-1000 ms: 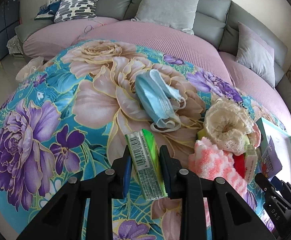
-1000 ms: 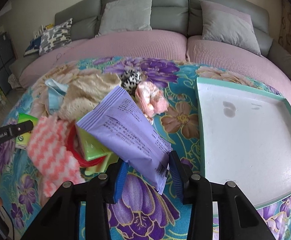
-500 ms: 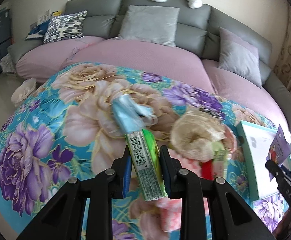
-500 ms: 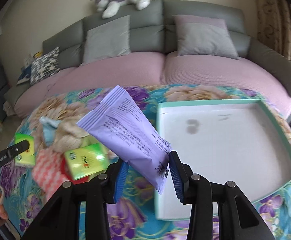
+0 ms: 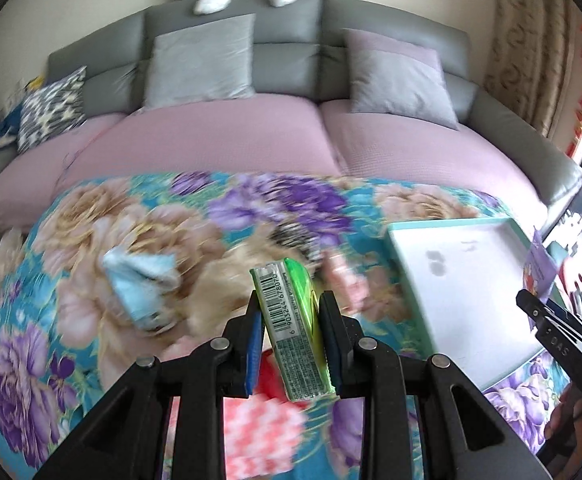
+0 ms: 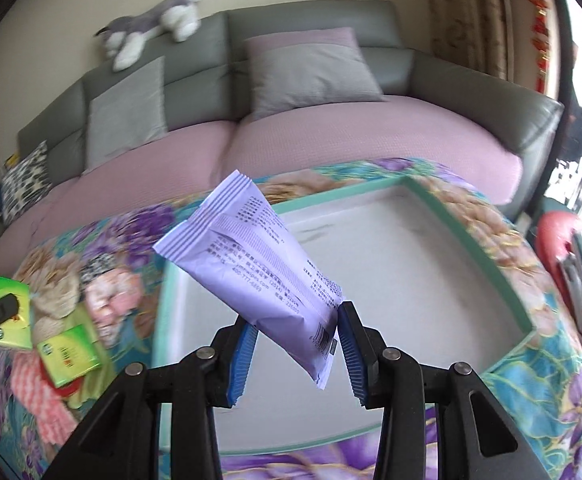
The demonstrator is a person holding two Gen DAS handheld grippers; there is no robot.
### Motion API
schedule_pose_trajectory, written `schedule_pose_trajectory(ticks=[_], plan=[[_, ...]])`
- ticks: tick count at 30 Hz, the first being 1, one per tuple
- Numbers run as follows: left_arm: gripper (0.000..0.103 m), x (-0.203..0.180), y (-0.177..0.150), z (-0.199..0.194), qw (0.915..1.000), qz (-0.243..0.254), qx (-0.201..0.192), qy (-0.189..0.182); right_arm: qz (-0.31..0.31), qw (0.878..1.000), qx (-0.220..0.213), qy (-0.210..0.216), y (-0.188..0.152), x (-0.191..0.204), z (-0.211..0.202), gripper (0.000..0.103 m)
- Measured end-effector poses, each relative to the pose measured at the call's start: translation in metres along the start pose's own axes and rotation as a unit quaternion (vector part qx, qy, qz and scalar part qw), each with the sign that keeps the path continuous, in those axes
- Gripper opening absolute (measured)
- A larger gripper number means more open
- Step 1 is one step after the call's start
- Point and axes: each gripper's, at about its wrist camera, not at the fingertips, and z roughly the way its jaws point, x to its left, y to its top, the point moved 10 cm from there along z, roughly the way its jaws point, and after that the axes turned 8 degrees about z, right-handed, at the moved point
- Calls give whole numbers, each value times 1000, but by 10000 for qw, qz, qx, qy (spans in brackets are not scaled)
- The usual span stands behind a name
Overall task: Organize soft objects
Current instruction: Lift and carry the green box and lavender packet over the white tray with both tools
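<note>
— Behind everything: grey sofa [image 5: 291, 40] with lilac seat cushions, then the floral cloth [image 5: 51, 320] spread in front of it. And the purple packet [image 6: 267, 276]?

— Pinched at its lower end by the right gripper [image 6: 297, 344], both blue pads pressing on the bottom seal. Long axis slanted, crimped top pointing up and left, away from the camera. Hanging over the white tray [image 6: 411, 280] with the teal rim, clear of its floor.

— And the green pack [image 5: 291, 320]?

— Clamped between the narrowly set pads of the left gripper [image 5: 291, 340], barcode edge turned toward the camera. Long axis running along the fingers, far end tipped up and slightly left. Held left of the tray, above the cloth.

— Around it?

— Left of the tray: pale blue face mask [image 5: 139, 280], cream lace bundle [image 5: 219, 288] (blurred), pink-and-white fuzzy cloth [image 5: 259, 424] under the fingers, second green pack [image 6: 69, 354] lying flat.
</note>
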Motion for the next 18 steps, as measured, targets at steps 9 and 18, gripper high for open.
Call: schedule_pose_trajectory(ticks=[9,18], plan=[[28,-115,37,20,9923,918,-47,-831,354,9971,-32,-666,9,-57,7,43],[28,-200,46,62,9800,1394,151,-1413,561,9929,-110,-1044,14,-82,7,43]])
